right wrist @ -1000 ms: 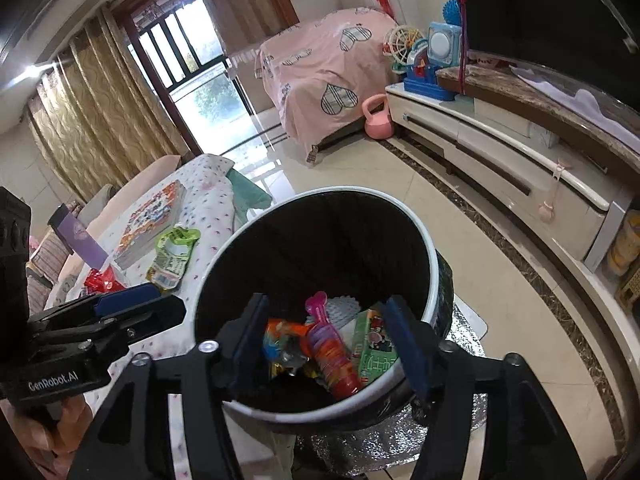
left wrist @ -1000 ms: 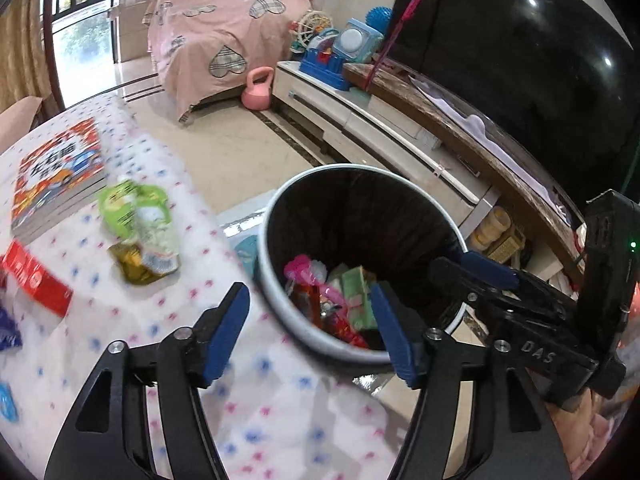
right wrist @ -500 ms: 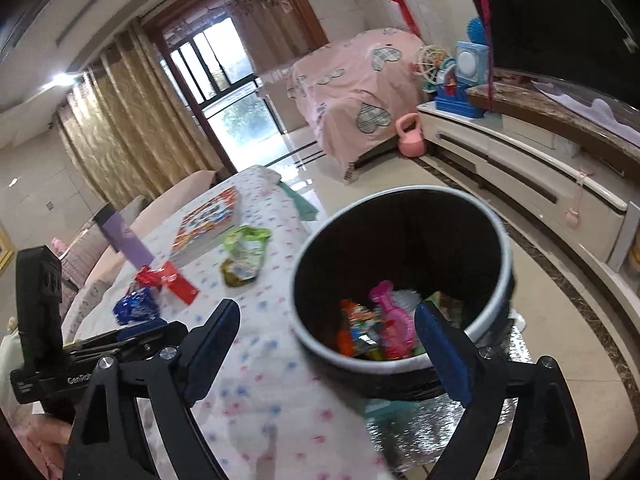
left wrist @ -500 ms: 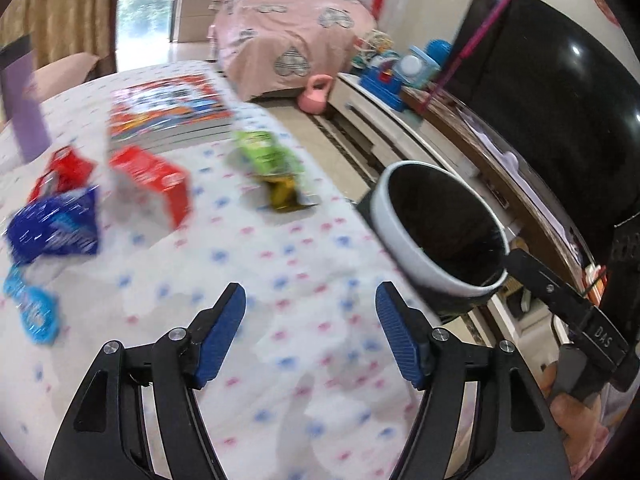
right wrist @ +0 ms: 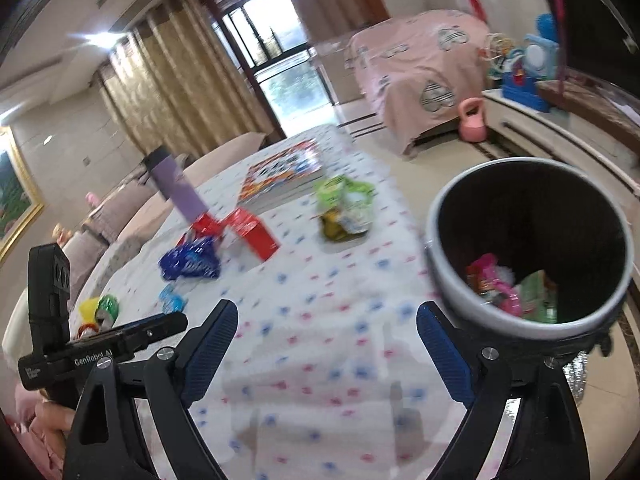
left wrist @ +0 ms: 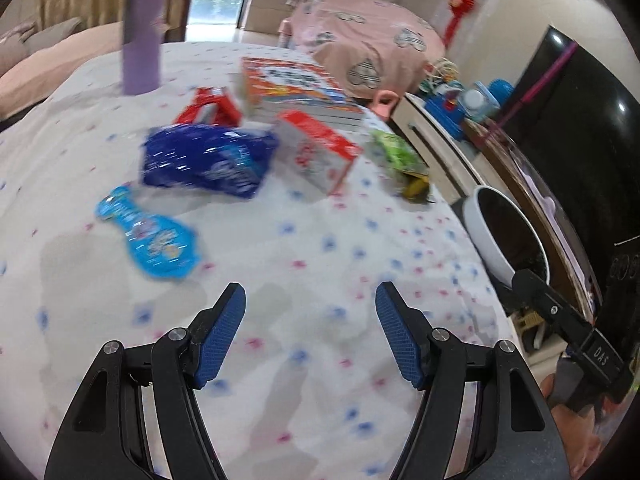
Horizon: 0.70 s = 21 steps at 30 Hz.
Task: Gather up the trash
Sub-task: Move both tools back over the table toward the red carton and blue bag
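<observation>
Trash lies on the dotted tablecloth (left wrist: 304, 248): a light blue wrapper (left wrist: 150, 236), a dark blue bag (left wrist: 208, 160), a red-and-white box (left wrist: 316, 150), a red wrapper (left wrist: 208, 106) and a green-yellow packet (left wrist: 400, 158). The bin (right wrist: 532, 248) stands beside the table's right edge with several wrappers inside. My left gripper (left wrist: 310, 336) is open and empty over the cloth, short of the light blue wrapper. My right gripper (right wrist: 324, 350) is open and empty over the cloth, left of the bin.
A purple tumbler (left wrist: 142, 32) and a book (left wrist: 296, 84) stand at the table's far side. A small yellow-green item (right wrist: 98, 308) lies near the left gripper in the right wrist view. A TV cabinet (right wrist: 560, 132) with toys runs behind the bin.
Both grippers have swung left, away from above the bin and back over the table. The left gripper now faces the scattered wrappers. Both stay open and empty.
</observation>
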Each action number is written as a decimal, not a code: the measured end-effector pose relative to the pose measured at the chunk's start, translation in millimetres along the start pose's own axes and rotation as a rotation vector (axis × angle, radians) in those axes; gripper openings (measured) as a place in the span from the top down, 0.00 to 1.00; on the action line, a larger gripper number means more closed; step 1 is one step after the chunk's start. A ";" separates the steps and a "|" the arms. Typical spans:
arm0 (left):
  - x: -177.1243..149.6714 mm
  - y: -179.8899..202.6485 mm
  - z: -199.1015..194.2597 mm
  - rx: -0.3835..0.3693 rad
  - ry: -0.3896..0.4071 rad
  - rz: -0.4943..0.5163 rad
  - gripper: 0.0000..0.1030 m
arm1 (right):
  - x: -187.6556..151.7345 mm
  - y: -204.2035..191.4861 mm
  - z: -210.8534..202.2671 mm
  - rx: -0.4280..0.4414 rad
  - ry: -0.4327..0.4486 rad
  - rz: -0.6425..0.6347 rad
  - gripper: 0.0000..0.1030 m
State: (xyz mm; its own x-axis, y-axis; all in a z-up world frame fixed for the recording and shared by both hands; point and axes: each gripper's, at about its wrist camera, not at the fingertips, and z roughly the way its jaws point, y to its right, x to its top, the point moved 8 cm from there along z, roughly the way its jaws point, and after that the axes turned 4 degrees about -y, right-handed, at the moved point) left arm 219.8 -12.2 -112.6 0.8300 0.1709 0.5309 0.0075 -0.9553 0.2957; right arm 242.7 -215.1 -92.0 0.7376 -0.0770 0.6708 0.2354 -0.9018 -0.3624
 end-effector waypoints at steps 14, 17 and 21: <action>4.0 -62.4 -3.9 0.040 0.011 -0.086 0.33 | -7.8 -58.4 57.3 0.058 -0.098 -0.127 0.10; 11.4 -70.3 -2.9 0.037 0.015 -0.095 0.33 | -4.8 -65.1 67.4 0.068 -0.111 -0.147 0.10; 20.0 -79.8 0.6 0.031 0.013 -0.112 0.33 | 0.5 -72.0 81.6 0.084 -0.130 -0.163 0.10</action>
State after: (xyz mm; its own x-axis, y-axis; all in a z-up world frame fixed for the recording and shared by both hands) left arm 236.1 67.2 -126.1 0.8158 0.2802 0.5059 0.1177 -0.9369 0.3292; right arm 277.7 -115.5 -118.4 0.7592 0.1275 0.6382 0.4064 -0.8588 -0.3120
